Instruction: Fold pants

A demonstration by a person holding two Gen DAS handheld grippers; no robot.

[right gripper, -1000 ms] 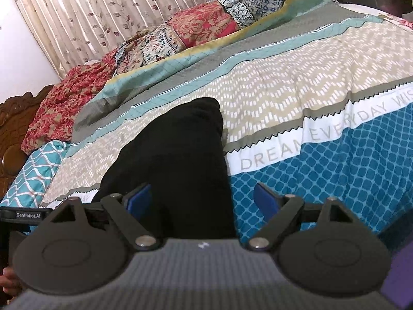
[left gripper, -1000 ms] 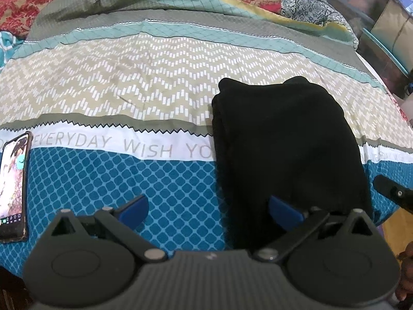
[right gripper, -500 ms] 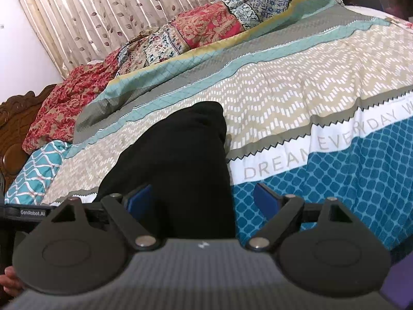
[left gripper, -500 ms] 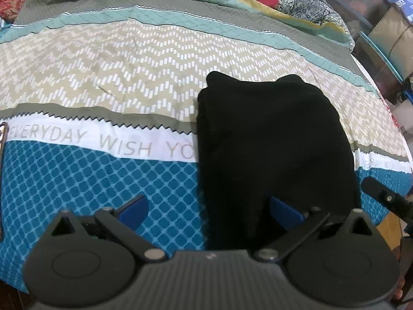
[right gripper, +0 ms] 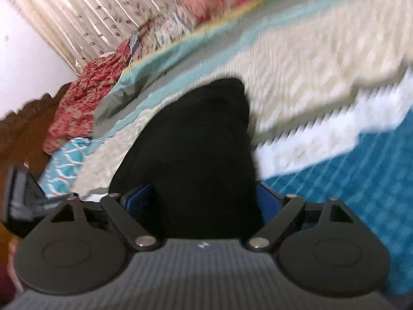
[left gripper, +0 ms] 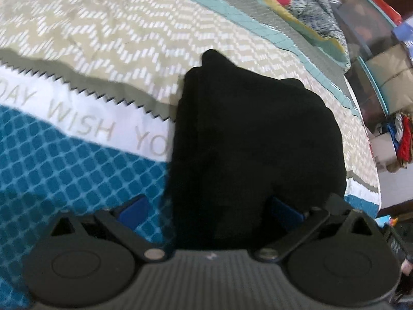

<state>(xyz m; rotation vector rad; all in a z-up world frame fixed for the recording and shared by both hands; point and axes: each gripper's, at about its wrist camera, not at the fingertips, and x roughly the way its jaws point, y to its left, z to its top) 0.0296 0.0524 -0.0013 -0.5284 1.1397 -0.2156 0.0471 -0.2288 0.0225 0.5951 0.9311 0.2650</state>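
The black pants [left gripper: 255,139] lie folded in a compact bundle on the patterned bedspread [left gripper: 77,155] of the bed. My left hand-held gripper [left gripper: 209,209] is wide open, its blue fingers [left gripper: 133,208] near the closer edge of the bundle. My right hand-held gripper [right gripper: 204,199] is open too, with the pants [right gripper: 198,149] between its fingers; this view is blurred

From my left claw [left gripper: 209,208], the folded pants [left gripper: 255,139] lie on the bedspread [left gripper: 108,51] at twelve to one o'clock, lettering band [left gripper: 85,126] at ten, pillows [left gripper: 309,13] behind at one. From my right claw [right gripper: 204,199], pants [right gripper: 201,149] lie at twelve, headboard [right gripper: 23,126] at nine.
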